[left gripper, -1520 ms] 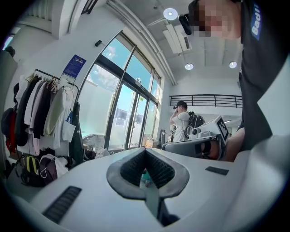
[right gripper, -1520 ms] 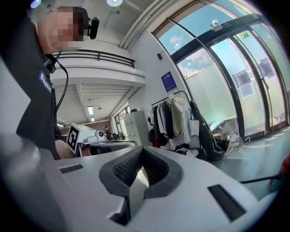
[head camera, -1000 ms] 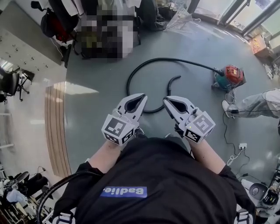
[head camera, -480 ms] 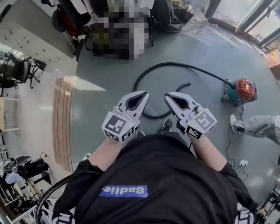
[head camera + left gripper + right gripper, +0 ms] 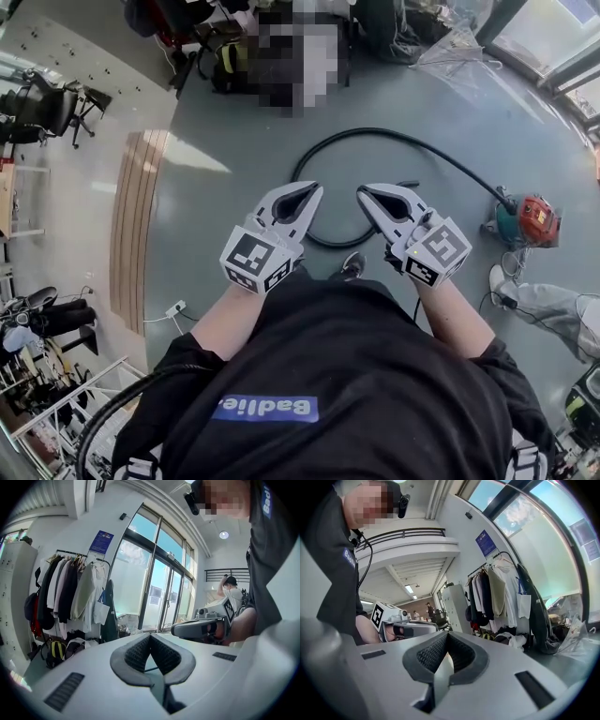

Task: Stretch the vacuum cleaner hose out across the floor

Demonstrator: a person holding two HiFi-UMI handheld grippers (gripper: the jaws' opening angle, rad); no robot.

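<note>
Black hose (image 5: 394, 141), curled, floor-laid, unstretched

Bright daylight enters through the tall windows (image 5: 154, 588) and glares off the floor (image 5: 187, 155). Focus is sharp throughout. Both gripper views show strong fisheye bending and dark vignetted edges.

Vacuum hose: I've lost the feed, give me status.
Left hand-held gripper and right hand-held gripper shut, empty. Hose lies curled on floor, untouched, one end at vacuum cleaner. Bystander's leg beside the cleaner.
</note>
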